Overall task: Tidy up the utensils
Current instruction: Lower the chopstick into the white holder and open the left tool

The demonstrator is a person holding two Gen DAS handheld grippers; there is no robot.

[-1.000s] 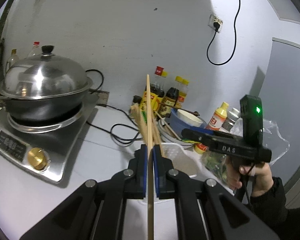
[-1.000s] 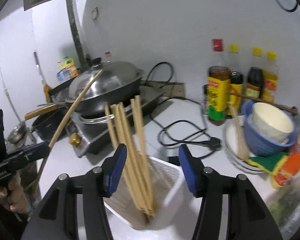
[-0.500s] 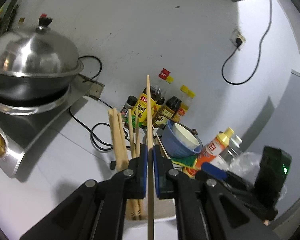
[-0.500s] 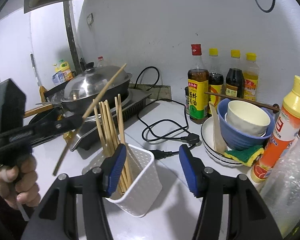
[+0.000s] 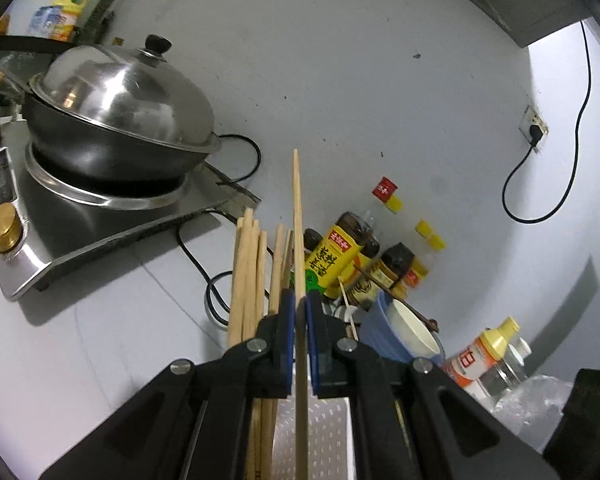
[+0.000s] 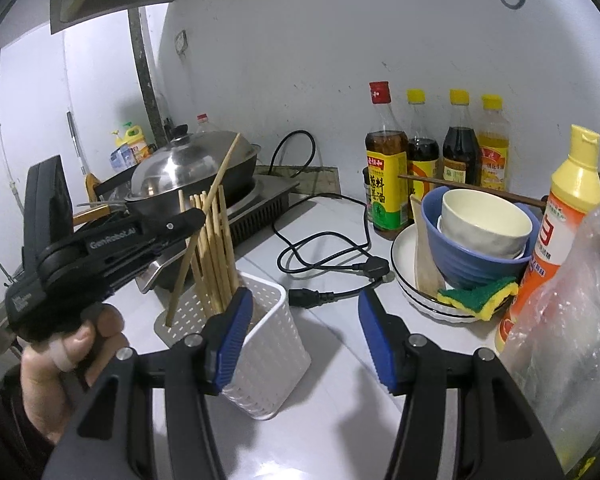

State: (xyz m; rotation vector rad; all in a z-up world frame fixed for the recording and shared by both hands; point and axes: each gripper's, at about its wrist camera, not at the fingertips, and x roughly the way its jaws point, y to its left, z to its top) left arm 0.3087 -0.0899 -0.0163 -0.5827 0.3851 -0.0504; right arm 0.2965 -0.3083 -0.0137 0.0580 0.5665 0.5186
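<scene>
My left gripper [image 5: 299, 316] has its jaws clamped narrow on a single chopstick [image 5: 298, 220]. The stick runs straight through the gap between the blue pads: its long upper part sticks out well ahead of the jaws, and its lower part passes back beneath them, over the open mouth of the white basket [image 5: 328, 432]. From the right wrist camera I see that same chopstick tilted, its lower tip hanging just outside the basket's near-left rim, above the table [image 6: 332, 408], not yet inside.

Just left of my left jaws stands the bundle of chopsticks [image 5: 252, 276] already in the basket, leaning slightly and close beside the held stick; whether they touch it I cannot tell.

My right gripper [image 6: 302, 336] has its jaws standing partly apart with nothing between the pads. The basket sits directly ahead of the left pad, which overlaps its top rim in my view; the right pad is over bare table. A black power cord [image 6: 328, 260] lies beyond the gap, and a stack of bowls [image 6: 480, 240] sits ahead to the right.
</scene>
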